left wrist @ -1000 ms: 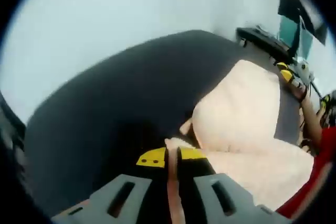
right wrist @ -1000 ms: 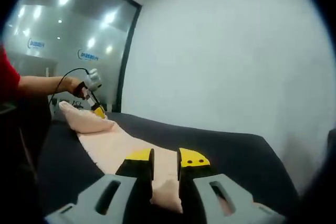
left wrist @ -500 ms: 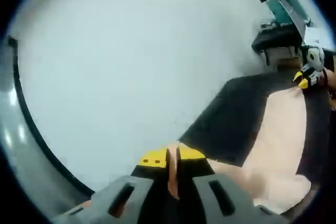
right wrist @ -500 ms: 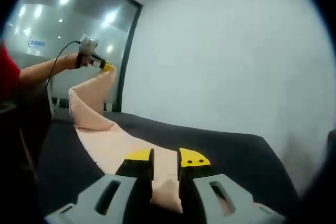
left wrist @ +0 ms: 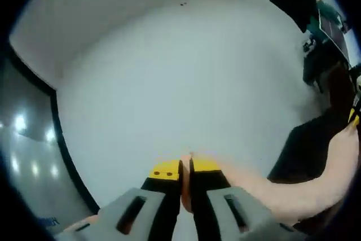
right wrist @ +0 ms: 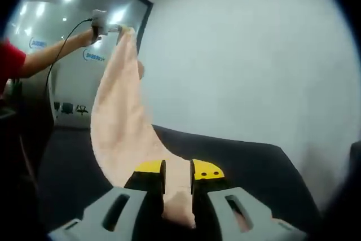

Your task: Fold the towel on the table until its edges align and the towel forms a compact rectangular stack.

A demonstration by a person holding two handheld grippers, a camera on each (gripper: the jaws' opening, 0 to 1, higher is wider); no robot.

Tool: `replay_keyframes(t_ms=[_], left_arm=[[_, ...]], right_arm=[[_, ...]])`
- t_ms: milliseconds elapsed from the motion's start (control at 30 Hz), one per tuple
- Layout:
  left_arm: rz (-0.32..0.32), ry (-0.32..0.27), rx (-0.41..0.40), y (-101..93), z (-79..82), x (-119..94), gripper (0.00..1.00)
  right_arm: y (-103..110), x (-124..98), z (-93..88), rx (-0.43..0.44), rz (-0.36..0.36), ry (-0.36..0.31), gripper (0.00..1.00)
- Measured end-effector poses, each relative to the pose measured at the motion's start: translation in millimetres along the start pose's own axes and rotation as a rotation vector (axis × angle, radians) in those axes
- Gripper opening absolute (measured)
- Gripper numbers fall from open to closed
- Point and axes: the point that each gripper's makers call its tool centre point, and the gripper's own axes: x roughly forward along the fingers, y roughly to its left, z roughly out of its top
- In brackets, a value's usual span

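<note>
The left gripper [left wrist: 185,170] is clamped on one end of the peach towel [right wrist: 121,122] and held high against the white wall [left wrist: 186,71]. The right gripper [right wrist: 177,174] pinches the other end low, just above the dark bench [right wrist: 242,162]. Between them the towel hangs in a long, sagging band.

The left gripper [left wrist: 185,169], its yellow-tipped jaws closed together, pinches an edge of a peach towel [left wrist: 282,193] against a white wall [left wrist: 186,77]. The cloth sweeps away to the right, rising toward the right gripper [left wrist: 355,118] at the view's edge, above a dark table [left wrist: 302,145]. A glass partition [left wrist: 25,156] stands at left.
</note>
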Motion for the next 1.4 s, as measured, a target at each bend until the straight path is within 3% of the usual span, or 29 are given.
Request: replay_keyframes(t_ms=[67, 100, 200, 233, 333, 400, 467, 567, 633, 667, 733, 867, 967, 1033, 1100, 1167, 1200, 1233, 1300, 1333, 1400], left_arm=[[0.016, -0.003, 0.055, 0.7, 9.0, -8.3, 0.03], [0.022, 0.034, 0.066, -0.1, 7.3, -14.0, 0.03], [-0.080, 0.040, -0.055, -17.9, 5.4, -17.9, 0.03], [-0.100, 0.067, -0.082, -22.9, -3.0, -23.2, 0.03], [-0.188, 0.212, -0.126, -58.7, -53.4, -57.1, 0.03], [-0.316, 0.275, -0.078, -87.6, -87.9, -76.8, 0.03], [-0.407, 0.402, -0.057, -116.8, -135.3, -107.3, 0.03], [-0.576, 0.530, 0.015, -148.0, -195.6, -148.7, 0.03], [-0.646, 0.573, 0.040, -164.1, -220.6, -175.0, 0.03], [-0.690, 0.583, 0.088, -169.2, -231.3, -188.8, 0.03], [-0.729, 0.607, 0.112, -172.7, -249.8, -205.8, 0.03], [-0.758, 0.721, -0.029, -166.8, -287.9, -237.5, 0.07], [-0.743, 0.800, -0.063, -147.4, -316.2, -255.9, 0.24], [-0.745, 0.831, -0.126, -141.8, -318.7, -268.2, 0.33], [-0.748, 0.794, -0.219, -130.4, -314.0, -265.5, 0.35], [-0.673, 0.708, -0.294, -113.3, -297.3, -249.7, 0.36], [-0.638, 0.685, -0.301, -103.4, -296.2, -241.4, 0.37], [-0.593, 0.622, -0.294, -94.1, -288.6, -228.0, 0.37], [-0.547, 0.560, -0.224, -94.2, -282.0, -214.4, 0.34], [-0.519, 0.550, -0.172, -90.8, -285.3, -204.5, 0.32], [-0.459, 0.604, -0.096, -91.2, -301.2, -192.5, 0.27]], right_arm=[[1.1, -0.3, 1.7, 0.004, 0.002, -0.008, 0.15], [1.0, -0.3, 1.8, 0.004, 0.001, -0.008, 0.15], [-3.2, -1.3, -0.2, -0.003, -0.021, 0.003, 0.15], [-4.7, -1.9, 0.4, -0.004, -0.029, 0.000, 0.15], [-13.5, -3.0, -4.3, -0.009, -0.070, 0.025, 0.15], [-24.2, -3.5, -14.8, -0.027, -0.127, 0.082, 0.15], [-34.7, -4.9, -24.0, -0.035, -0.170, 0.136, 0.15], [-38.7, -3.8, -24.3, -0.026, -0.186, 0.134, 0.15], [-40.5, -5.1, -23.7, -0.012, -0.194, 0.131, 0.15], [-43.3, -4.1, -25.6, -0.002, -0.198, 0.136, 0.15], [-46.6, -2.6, -28.4, 0.014, -0.202, 0.146, 0.15], [-52.8, -2.8, -38.1, 0.100, -0.205, 0.168, 0.15], [-56.2, -5.8, -37.6, 0.131, -0.223, 0.156, 0.15], [-56.1, -5.5, -37.2, 0.146, -0.218, 0.148, 0.15], [-54.5, -4.5, -38.4, 0.142, -0.216, 0.152, 0.15], [-51.9, -2.3, -39.5, 0.124, -0.209, 0.162, 0.15], [-51.6, -1.9, -40.0, 0.119, -0.209, 0.166, 0.15], [-52.5, -1.8, -40.9, 0.113, -0.211, 0.171, 0.15], [-52.4, -2.1, -41.4, 0.106, -0.211, 0.175, 0.15], [-51.9, -2.3, -41.7, 0.105, -0.210, 0.176, 0.15], [-53.1, -2.6, -42.9, 0.105, -0.212, 0.180, 0.15]])
